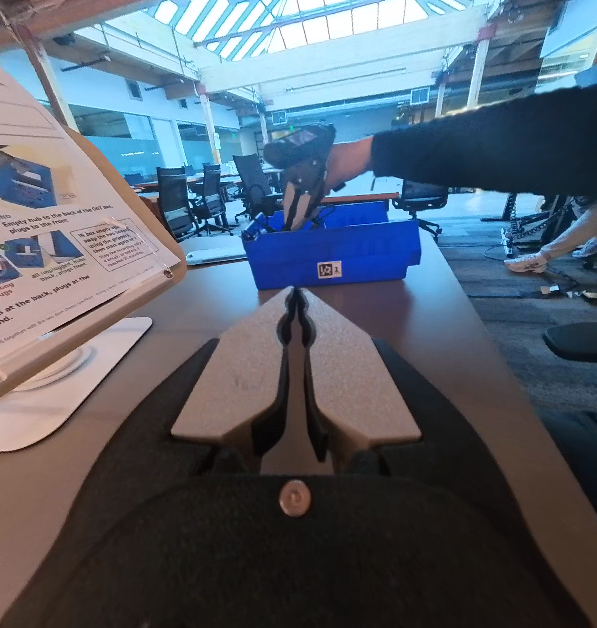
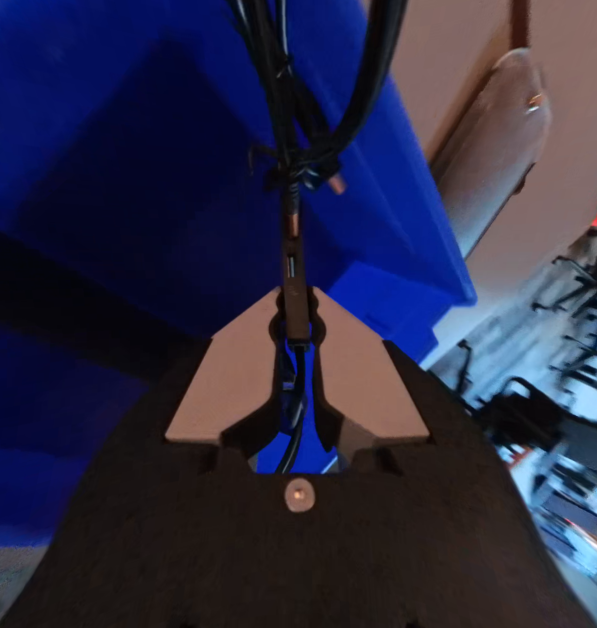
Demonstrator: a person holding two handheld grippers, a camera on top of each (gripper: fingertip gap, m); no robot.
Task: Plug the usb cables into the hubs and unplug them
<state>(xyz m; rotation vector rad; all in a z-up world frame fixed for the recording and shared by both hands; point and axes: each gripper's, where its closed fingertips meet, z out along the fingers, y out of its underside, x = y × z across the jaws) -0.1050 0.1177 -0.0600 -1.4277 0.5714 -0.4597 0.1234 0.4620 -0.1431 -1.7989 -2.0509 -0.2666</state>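
Observation:
My left gripper (image 1: 295,292) is shut and empty, low over the dark table (image 1: 409,323) just in front of a blue bin (image 1: 331,251). In the left wrist view my right gripper (image 1: 300,210) reaches down into that bin among black cables. In the right wrist view my right gripper (image 2: 295,299) is shut on a slim dark USB hub (image 2: 293,272), held edge-on over the blue bin (image 2: 120,136). A metal plug (image 2: 293,224) sits in the hub's far end. A tied bundle of black cables (image 2: 300,129) lies beyond it. The hub's own lead runs back between my fingers.
An instruction sheet on a white stand (image 1: 52,217) stands at the left of the table. A flat white object (image 1: 215,255) lies left of the bin. A person's dark sleeve (image 1: 494,142) crosses above the bin. The table edge runs along the right, with floor and office chairs beyond. The grippers' ends are close to 45 cm from one another.

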